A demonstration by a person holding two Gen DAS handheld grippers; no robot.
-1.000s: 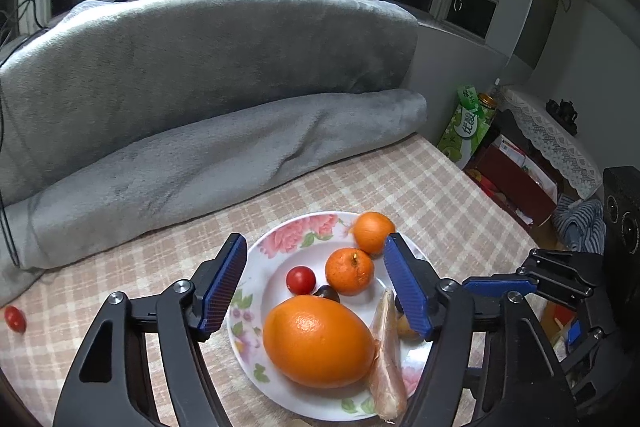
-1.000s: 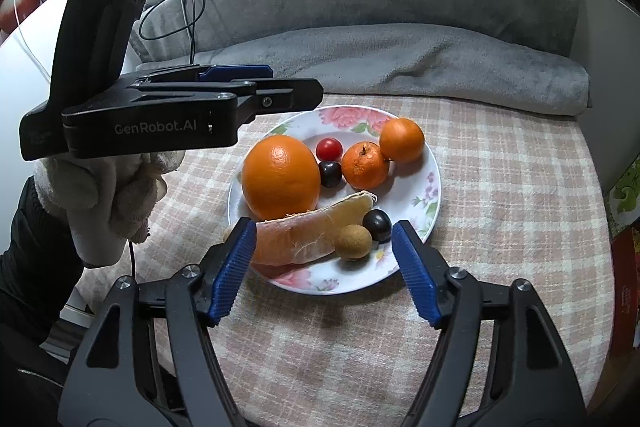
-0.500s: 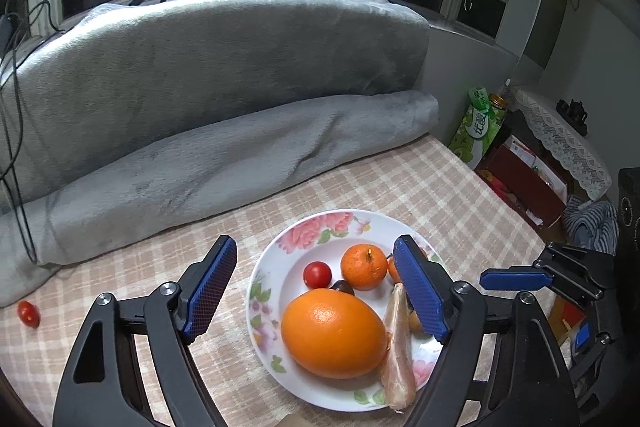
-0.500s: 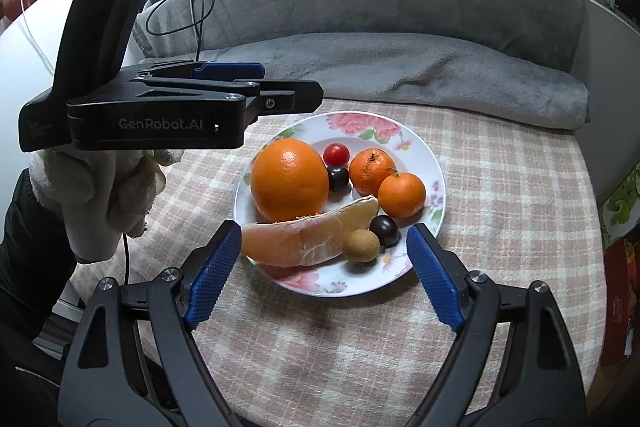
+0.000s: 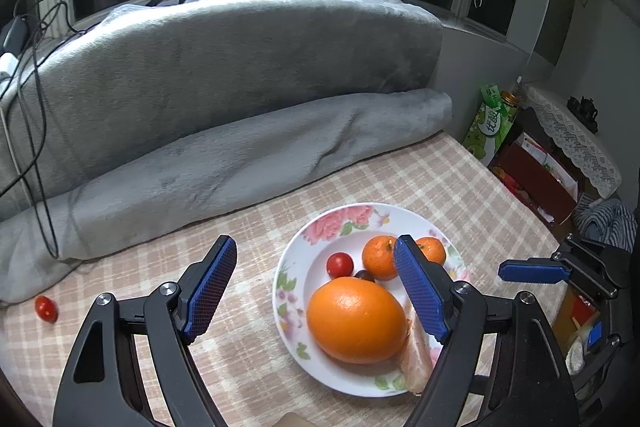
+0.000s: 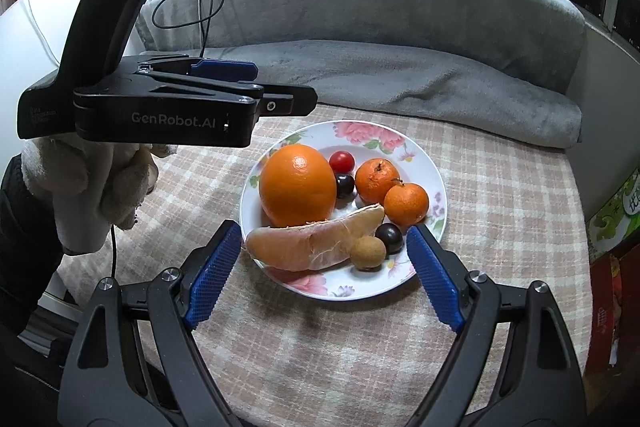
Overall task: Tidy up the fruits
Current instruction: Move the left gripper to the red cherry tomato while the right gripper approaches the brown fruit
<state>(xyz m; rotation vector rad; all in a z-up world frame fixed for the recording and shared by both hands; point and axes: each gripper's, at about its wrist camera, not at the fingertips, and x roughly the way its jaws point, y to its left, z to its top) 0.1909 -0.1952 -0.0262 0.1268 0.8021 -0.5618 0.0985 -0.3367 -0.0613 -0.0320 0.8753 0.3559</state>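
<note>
Clearly, both the left gripper (image 5: 314, 285) and right gripper (image 6: 322, 271) hover spread and empty; fruit fills the floral white plate (image 6: 434, 183), while a stray red cherry tomato (image 5: 45, 308) lies at nine o'clock, likely next.

Floral plate (image 6: 434, 187) holding large orange (image 6: 297, 185), two mandarins, pomelo segment (image 6: 316, 245), right gripper (image 6: 324, 277) jaws apart

In the left wrist view, the left tool's finger (image 5: 420, 291) hides part of the pomelo segment (image 5: 416, 355).
</note>
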